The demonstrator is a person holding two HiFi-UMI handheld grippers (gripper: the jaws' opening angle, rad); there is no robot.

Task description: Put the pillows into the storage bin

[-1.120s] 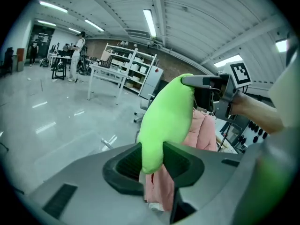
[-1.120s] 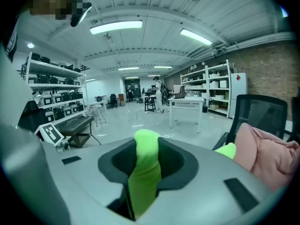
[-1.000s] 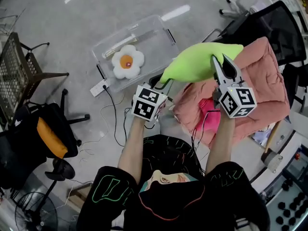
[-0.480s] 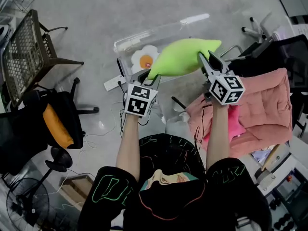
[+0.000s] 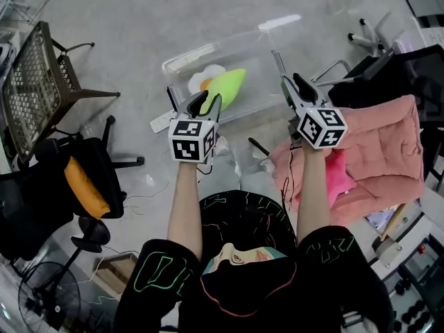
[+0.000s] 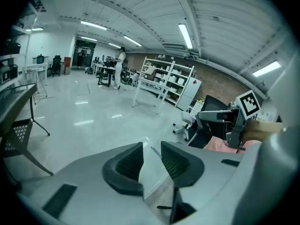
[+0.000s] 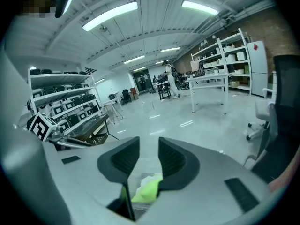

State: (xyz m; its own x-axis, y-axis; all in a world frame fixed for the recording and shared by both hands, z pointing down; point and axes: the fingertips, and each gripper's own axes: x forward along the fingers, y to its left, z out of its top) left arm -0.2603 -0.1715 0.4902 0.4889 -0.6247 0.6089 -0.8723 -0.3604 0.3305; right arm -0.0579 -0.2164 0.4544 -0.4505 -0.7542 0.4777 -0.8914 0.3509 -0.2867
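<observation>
- Head view: green pillow [image 5: 227,87] and flower pillow [image 5: 203,82] lie in the storage bin [image 5: 212,47], ahead of my left gripper [image 5: 207,103]. Pink pillows [image 5: 385,151] beside my right gripper [image 5: 290,83] likely remain to do.
- Left gripper view: jaws slightly apart, empty, bin corner beyond.
- Right gripper view alone: jaws opening, empty, green pillow just below.

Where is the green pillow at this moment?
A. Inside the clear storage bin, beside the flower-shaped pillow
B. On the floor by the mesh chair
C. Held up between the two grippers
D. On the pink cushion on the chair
A: in the head view the green pillow lies inside the clear storage bin, right next to the white flower-shaped pillow.
</observation>
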